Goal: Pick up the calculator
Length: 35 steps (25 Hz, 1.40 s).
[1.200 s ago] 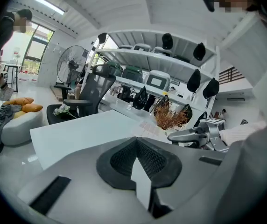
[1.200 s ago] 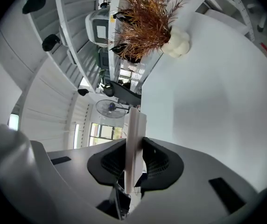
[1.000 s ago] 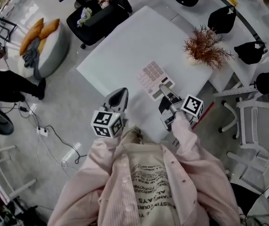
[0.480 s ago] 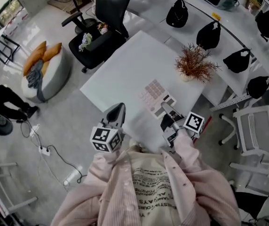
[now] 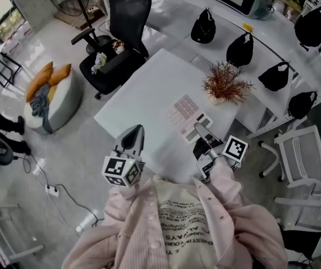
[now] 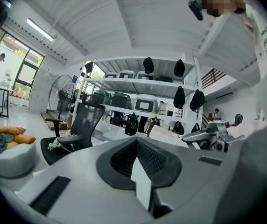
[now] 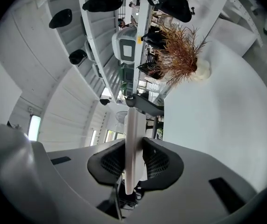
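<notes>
The right claw (image 5: 198, 131) is clamped on the near end of the calculator (image 5: 184, 112). In the right gripper view, the claw (image 7: 134, 148) has both pads pressed on the calculator's (image 7: 130, 125) flat faces, so it shows edge-on as a thin pale strip, with a gap between it and the worktop (image 7: 217, 125). In the head view the calculator sticks out toward 11 o'clock from the claw, over the white worktop's (image 5: 143, 91) near right part, keys up. A dried plant (image 5: 223, 83) stands at 1 o'clock from the calculator, near it but apart.

The left claw (image 5: 133, 134) hangs at 9 o'clock from the right one, well apart, by the worktop's near edge. In the left gripper view, its (image 6: 136, 146) jaws meet with nothing between them.
</notes>
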### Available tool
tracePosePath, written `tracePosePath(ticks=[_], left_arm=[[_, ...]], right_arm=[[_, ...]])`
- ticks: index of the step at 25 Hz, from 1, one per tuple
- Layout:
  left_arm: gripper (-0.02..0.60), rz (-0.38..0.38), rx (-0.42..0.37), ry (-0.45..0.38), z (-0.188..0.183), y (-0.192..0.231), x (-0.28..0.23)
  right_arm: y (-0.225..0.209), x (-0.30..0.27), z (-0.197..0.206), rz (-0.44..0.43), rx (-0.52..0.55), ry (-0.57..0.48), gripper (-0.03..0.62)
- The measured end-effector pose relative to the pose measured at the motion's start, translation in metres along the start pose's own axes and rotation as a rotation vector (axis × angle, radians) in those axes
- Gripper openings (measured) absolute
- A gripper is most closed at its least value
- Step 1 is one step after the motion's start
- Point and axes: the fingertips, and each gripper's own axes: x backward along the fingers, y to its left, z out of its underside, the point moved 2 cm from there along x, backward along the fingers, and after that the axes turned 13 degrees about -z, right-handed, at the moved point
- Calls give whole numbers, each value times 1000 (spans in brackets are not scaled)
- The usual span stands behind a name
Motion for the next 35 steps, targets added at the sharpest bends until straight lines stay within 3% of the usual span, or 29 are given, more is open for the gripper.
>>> tracePosePath(ticks=[8, 16, 35], left_arm=[[2, -1, -56, -62, -36, -5, -1], [2, 10, -57, -127, -53, 1, 8], [2, -14, -103, -103, -47, 8, 4]], right_arm=[[21, -2, -17, -45, 9, -23, 75], [35, -1, -22, -82, 20, -45, 75], [34, -3, -22, -87, -14, -67, 75]])
